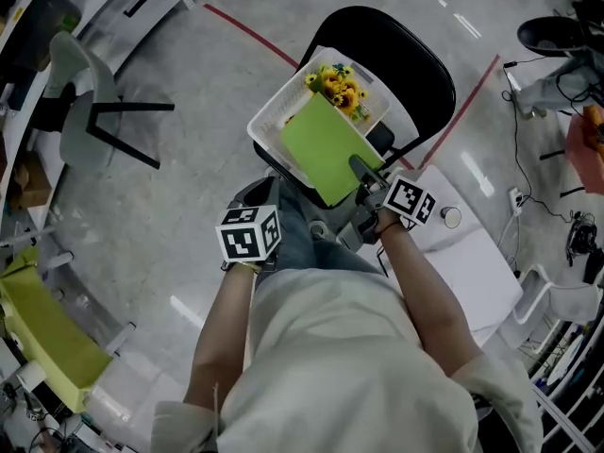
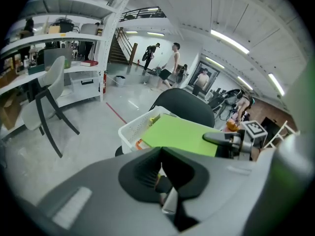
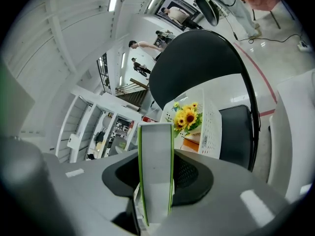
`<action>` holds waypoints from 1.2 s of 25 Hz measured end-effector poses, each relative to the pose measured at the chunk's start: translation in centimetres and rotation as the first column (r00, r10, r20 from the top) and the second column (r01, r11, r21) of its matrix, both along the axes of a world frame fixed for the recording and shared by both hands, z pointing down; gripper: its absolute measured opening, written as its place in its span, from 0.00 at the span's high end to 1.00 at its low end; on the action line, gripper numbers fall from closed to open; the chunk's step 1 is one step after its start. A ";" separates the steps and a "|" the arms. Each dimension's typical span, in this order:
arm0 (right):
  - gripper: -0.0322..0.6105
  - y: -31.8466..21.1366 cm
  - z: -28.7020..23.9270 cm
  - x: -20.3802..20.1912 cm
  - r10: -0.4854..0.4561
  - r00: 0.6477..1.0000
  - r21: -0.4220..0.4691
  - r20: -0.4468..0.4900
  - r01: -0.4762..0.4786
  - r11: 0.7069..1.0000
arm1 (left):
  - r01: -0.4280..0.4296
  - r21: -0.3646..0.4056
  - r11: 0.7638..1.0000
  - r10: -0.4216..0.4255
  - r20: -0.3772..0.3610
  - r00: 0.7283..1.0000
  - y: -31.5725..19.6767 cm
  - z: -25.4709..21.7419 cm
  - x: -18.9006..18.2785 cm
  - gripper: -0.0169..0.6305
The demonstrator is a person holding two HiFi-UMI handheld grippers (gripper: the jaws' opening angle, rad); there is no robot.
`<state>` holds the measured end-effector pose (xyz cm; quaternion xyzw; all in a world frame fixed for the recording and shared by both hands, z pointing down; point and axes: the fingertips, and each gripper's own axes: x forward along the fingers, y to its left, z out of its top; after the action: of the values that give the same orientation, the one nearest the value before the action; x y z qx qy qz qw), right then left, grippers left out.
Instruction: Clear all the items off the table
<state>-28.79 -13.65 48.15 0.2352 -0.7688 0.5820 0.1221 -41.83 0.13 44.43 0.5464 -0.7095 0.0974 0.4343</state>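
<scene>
Clenched the right hand-held gripper (image 1: 361, 172) on the near edge of a green book (image 1: 321, 147), green covers either side of a pale page block, upright between the two jaws in the right gripper view. Held the book tilted over a white basket (image 1: 272, 113), far end above the basket's inside, near corner out past the rim toward the person; could not tell whether book and basket touched. Held the left hand-held gripper (image 2: 160, 152) with jaws together and nothing between them, low and left of the basket, clear of it.

Found a bunch of yellow sunflowers (image 1: 341, 85) in the basket's far corner, just beyond the book, and something orange (image 3: 193, 142) lower in the basket, partly covered. Found the basket on the seat of a black chair (image 1: 411, 59), backrest behind it.

Noted a white tabletop (image 1: 477, 272) beside the right arm, with a small round thing (image 1: 452, 217) on it. Noted a grey chair (image 1: 80, 92) well off to the left on the floor (image 1: 189, 177), a red line (image 1: 247, 30) across that floor, and cables (image 1: 528, 149) at the right.

Made out black-and-white square markers on both cubes, and a barcode label (image 3: 212, 140) on the basket wall, print too small to read.
</scene>
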 end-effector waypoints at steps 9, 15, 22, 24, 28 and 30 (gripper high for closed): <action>0.73 -0.8 2.2 -3.4 -0.008 0.998 -0.034 -0.069 0.005 0.999 | -0.048 -0.045 0.998 0.047 -0.031 0.998 -2.9 2.2 -3.3 0.96; 0.73 -1.4 3.9 -4.8 -0.028 0.991 -0.058 -0.133 0.021 0.998 | -0.081 -0.048 0.996 0.079 -0.046 0.996 -5.1 3.0 -4.7 0.96; 0.73 -2.1 6.0 -6.3 -0.052 0.976 -0.095 -0.213 0.032 0.995 | -0.107 -0.063 0.992 0.103 -0.060 0.993 -6.9 4.2 -5.6 0.96; 0.73 -2.3 6.6 -6.8 -0.068 0.969 -0.104 -0.237 0.045 0.994 | -0.113 -0.068 0.991 0.108 -0.066 0.992 -7.3 4.7 -5.6 0.96; 0.73 -2.6 8.0 -7.8 -0.085 0.957 -0.128 -0.279 0.051 0.990 | -0.127 -0.074 0.989 0.122 -0.075 0.990 -8.1 5.3 -5.8 0.96; 0.73 -2.7 8.7 -8.3 -0.089 0.950 -0.138 -0.300 0.049 0.989 | -0.133 -0.075 0.988 0.128 -0.078 0.989 -8.4 5.4 -5.9 0.96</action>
<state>-37.10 -16.36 56.84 0.2867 -0.7094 0.5824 0.2746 -47.69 -8.31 49.84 0.5770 -0.6515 0.1341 0.4740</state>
